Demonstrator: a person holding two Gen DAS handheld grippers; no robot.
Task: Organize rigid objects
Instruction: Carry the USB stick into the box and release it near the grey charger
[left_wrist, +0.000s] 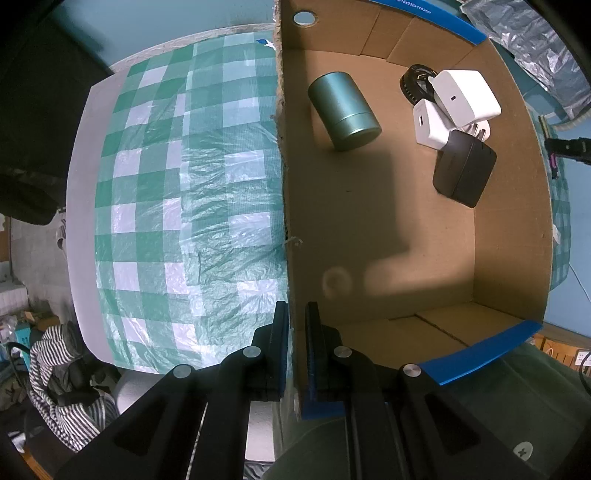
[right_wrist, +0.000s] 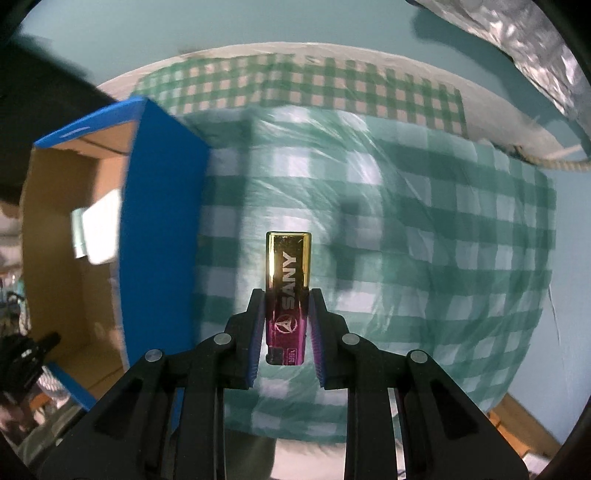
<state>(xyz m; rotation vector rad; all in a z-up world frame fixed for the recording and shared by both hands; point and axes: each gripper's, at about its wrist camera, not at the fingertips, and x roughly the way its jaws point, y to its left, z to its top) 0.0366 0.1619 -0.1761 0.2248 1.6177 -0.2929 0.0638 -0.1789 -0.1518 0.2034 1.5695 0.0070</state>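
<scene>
We see the cardboard box (left_wrist: 406, 229) on the checked tablecloth (left_wrist: 177, 192), our left gripper (left_wrist: 295, 314) clamped on its wall. Our right gripper (right_wrist: 287, 295) pinches the gold-and-purple USB stick (right_wrist: 288, 273) above the cloth beside the box.

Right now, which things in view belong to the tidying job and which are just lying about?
Job:
- cardboard box, clamped by left tool
- SANY drive in right tool
- teal can
- white chargers
- black adapter

Lying about:
- checked cloth
- striped garment
- silver bag
</scene>
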